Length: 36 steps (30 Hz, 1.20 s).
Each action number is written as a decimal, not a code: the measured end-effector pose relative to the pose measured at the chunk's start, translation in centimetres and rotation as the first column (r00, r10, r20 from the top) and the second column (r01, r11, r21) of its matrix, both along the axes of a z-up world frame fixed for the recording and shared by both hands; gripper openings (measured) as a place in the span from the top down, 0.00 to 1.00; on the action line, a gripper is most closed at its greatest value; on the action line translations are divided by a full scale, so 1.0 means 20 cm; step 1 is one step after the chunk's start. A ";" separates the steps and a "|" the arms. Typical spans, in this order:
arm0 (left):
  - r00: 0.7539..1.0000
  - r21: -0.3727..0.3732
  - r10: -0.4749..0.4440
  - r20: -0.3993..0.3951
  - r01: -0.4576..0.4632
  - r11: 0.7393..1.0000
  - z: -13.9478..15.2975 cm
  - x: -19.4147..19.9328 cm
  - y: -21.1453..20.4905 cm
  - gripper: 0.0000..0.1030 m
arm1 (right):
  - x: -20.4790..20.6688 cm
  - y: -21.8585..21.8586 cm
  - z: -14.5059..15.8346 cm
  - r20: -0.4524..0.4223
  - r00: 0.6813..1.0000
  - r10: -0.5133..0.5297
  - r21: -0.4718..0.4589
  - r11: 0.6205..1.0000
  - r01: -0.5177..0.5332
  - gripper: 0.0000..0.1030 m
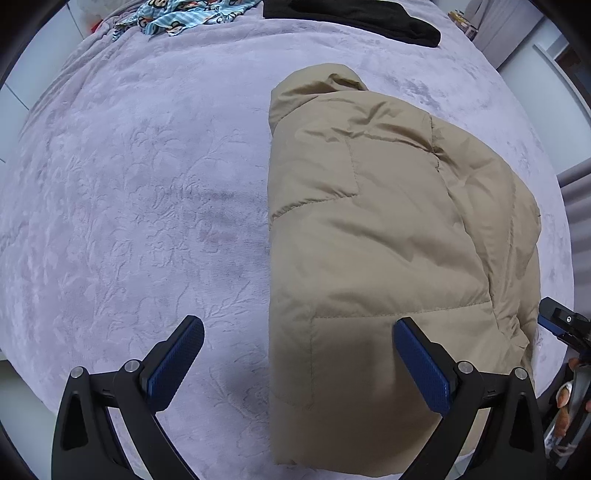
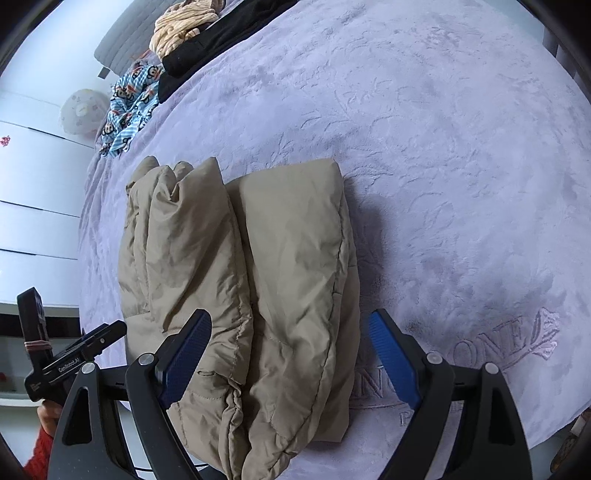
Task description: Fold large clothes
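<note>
Folded tan jacket (image 1: pixel 388 240) lies right of centre on the lilac bed (image 1: pixel 129 203). Upper edge: monkey-print cloth (image 1: pixel 177 16), black garment (image 1: pixel 354 18), cream garment (image 2: pixel 183 27) at upper left. Left tongs (image 1: pixel 299 363) and right tongs (image 2: pixel 290 354) hang released, straddling the jacket's near edge, pads clear.

you get soft, even daylight in both wrist views, bright enough with no glare. the folded jacket (image 2: pixel 258 280) throws a mild shadow rightward onto the lilac blanket (image 2: pixel 461 166). fisheye distortion bulges the bed and blackens the corners. focus stays sharp centrally, softening slightly toward the rim.
</note>
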<state>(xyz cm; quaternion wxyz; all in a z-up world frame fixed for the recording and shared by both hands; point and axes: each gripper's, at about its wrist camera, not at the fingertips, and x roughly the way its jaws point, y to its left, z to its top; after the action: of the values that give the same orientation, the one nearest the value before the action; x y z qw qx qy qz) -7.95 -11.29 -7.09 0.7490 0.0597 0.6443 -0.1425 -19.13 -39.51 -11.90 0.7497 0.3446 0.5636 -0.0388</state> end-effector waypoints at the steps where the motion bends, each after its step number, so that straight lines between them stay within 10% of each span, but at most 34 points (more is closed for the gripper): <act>1: 1.000 0.000 0.000 -0.001 0.000 1.000 0.00 0.00 0.00 0.00 | 0.00 -0.01 -0.01 -0.002 1.000 -0.001 0.009 1.000 0.001 0.13; 13: 0.994 -0.209 0.027 -0.109 -0.049 0.977 -0.08 0.12 0.07 0.00 | -0.01 -0.15 -0.23 -0.038 0.996 -0.081 0.152 0.985 0.086 0.13; 22: 0.969 -0.428 0.027 -0.246 -0.133 0.894 -0.26 0.32 0.18 0.00 | 0.04 -0.19 -0.44 -0.023 0.990 -0.143 0.400 0.906 0.140 0.13; 27: 0.963 -0.532 -0.022 -0.269 -0.130 0.837 -0.33 0.36 0.19 0.00 | 0.11 -0.16 -0.40 0.123 0.982 -0.141 0.504 0.861 0.060 0.04; 36: 0.941 -0.577 -0.168 -0.295 -0.035 0.816 -0.49 0.42 0.13 0.00 | 0.30 0.00 -0.33 0.128 0.980 0.150 0.356 0.916 -0.186 0.00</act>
<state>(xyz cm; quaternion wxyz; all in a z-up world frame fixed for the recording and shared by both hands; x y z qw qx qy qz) 0.39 -8.76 -16.99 0.6067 -0.1706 0.6856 -0.3643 -13.14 -39.49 -18.60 0.6995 0.4300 0.5511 0.1485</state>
